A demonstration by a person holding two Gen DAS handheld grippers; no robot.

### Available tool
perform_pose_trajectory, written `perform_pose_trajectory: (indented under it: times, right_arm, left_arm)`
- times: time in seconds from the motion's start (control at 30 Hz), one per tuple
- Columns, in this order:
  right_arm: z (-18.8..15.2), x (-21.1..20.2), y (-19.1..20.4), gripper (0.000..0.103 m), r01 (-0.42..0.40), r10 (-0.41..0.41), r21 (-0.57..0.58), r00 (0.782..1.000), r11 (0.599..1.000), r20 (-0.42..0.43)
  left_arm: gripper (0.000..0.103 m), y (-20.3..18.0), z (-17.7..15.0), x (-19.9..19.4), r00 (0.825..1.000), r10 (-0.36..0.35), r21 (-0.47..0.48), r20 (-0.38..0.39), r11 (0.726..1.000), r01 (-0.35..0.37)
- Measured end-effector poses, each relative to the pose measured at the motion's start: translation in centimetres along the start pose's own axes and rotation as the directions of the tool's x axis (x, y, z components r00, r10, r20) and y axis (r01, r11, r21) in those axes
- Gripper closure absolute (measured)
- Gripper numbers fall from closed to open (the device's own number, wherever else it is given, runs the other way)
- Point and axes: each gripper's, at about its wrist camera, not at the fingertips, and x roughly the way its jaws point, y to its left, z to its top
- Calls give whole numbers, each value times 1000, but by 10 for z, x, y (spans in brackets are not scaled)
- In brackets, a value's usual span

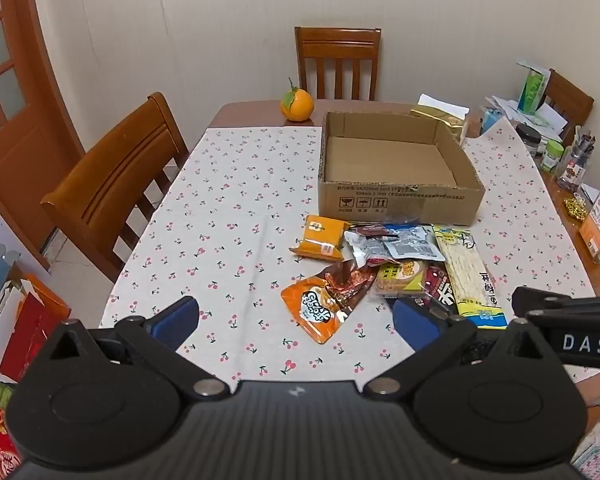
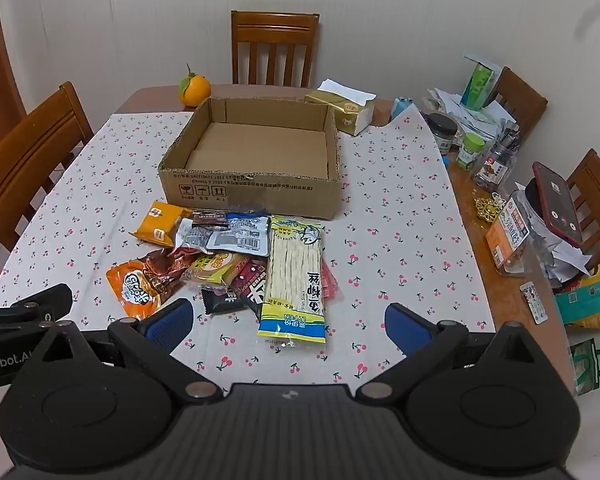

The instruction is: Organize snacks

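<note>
Wooden chairs (image 1: 337,62), cream wall (image 1: 220,20)

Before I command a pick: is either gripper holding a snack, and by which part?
Nothing is held. The left gripper and right gripper both hover open-jawed over the table, short of the snack pile.

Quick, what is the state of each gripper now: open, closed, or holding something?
Left gripper: open, holding nothing, above the tablecloth.
Right gripper: open, holding nothing, above the long yellow noodle-like snack pack.
</note>
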Motion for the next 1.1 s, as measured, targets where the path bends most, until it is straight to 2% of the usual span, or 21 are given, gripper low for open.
perform_pose_trajectory:
  times: [1.1]
  right_arm:
    - [4, 3, -1, 0, 7, -7, -3, 1000, 1000, 14]
  left_arm:
    - [1, 1, 2, 5, 999, -29, -7, 15, 1000, 29]
